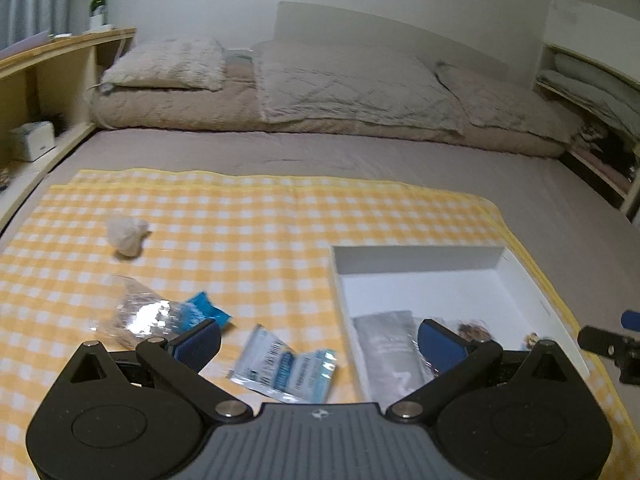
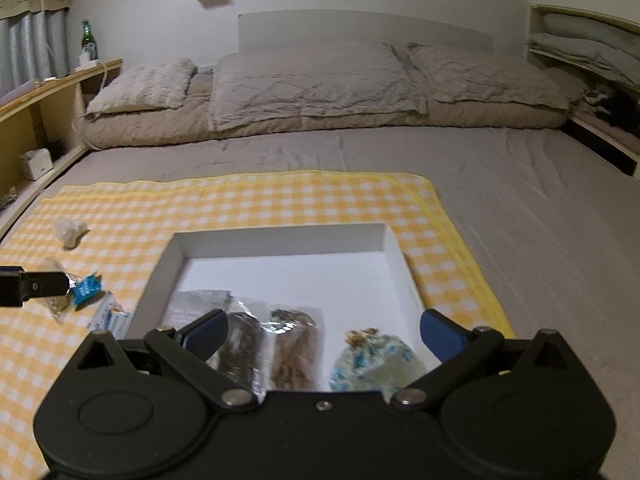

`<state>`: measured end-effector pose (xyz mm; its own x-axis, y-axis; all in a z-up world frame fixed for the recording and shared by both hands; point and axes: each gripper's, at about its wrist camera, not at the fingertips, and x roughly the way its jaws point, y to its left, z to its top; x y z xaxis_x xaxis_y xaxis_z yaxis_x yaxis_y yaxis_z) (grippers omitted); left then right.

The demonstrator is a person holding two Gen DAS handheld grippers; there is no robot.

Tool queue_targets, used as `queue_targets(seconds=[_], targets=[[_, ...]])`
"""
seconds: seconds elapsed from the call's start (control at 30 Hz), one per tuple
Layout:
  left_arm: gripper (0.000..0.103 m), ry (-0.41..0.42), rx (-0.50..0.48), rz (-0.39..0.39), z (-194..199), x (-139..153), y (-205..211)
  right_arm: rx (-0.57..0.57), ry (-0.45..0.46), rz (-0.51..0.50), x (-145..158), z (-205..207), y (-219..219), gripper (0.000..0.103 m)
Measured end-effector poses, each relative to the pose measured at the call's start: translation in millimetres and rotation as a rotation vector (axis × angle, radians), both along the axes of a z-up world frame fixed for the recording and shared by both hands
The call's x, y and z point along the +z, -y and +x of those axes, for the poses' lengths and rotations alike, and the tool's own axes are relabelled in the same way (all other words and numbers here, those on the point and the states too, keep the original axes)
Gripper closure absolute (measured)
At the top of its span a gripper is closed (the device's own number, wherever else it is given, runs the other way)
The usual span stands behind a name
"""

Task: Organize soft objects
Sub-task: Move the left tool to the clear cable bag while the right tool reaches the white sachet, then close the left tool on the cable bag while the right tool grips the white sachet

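A white box (image 1: pixel 416 260) (image 2: pixel 280 240) sits on a yellow checked cloth (image 1: pixel 240 224) (image 2: pixel 240 200). It holds a grey packet (image 1: pixel 390 352) (image 2: pixel 192 304), two brown snack packs (image 2: pixel 276 344) and a blue-white pouch (image 2: pixel 376 360). On the cloth to its left lie a blue-white packet (image 1: pixel 286 368) (image 2: pixel 110 318), a clear bag with a blue label (image 1: pixel 156 314) (image 2: pixel 80 290) and a small white lump (image 1: pixel 126 234) (image 2: pixel 70 230). My left gripper (image 1: pixel 320 344) is open and empty above the blue-white packet. My right gripper (image 2: pixel 324 332) is open and empty over the box.
The cloth lies on a grey bed (image 2: pixel 520 200) with pillows (image 1: pixel 352 80) at the far end. Wooden shelves (image 1: pixel 48 80) run along the left with a green bottle (image 1: pixel 97 0). More shelving (image 1: pixel 592 92) stands on the right.
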<state>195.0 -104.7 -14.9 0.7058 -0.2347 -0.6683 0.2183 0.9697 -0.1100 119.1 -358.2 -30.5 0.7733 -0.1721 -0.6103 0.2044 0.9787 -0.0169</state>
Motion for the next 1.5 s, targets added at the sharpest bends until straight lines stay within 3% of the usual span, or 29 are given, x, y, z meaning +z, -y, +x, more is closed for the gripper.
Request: queue_targets(seconds=[0.4,0.73,1.13,1.23,1.5], targets=[[0.0,0.103,0.124,0.055,39,28,-63,0.108,0.039,0.001,6,26,-45,0.0],[0.0,0.103,0.142,0.228,72,-15,-104,0.208,0.075,0.01,7,48,-82,0.0],[0.0,-0.02,-0.047,0.301,102,-52,-109,0.36,0.087,-0.024,-4,79,-128,0.0],[0.0,-0.056,-0.095,0.299,107,-61,-105,0.425,0.081,-0.08,-11,88,-145,0.0],[0.0,-0.14,-0.16,0.385,119,-90,-96,0.614,0.012,-0.251,-42,112,-189,0.0]])
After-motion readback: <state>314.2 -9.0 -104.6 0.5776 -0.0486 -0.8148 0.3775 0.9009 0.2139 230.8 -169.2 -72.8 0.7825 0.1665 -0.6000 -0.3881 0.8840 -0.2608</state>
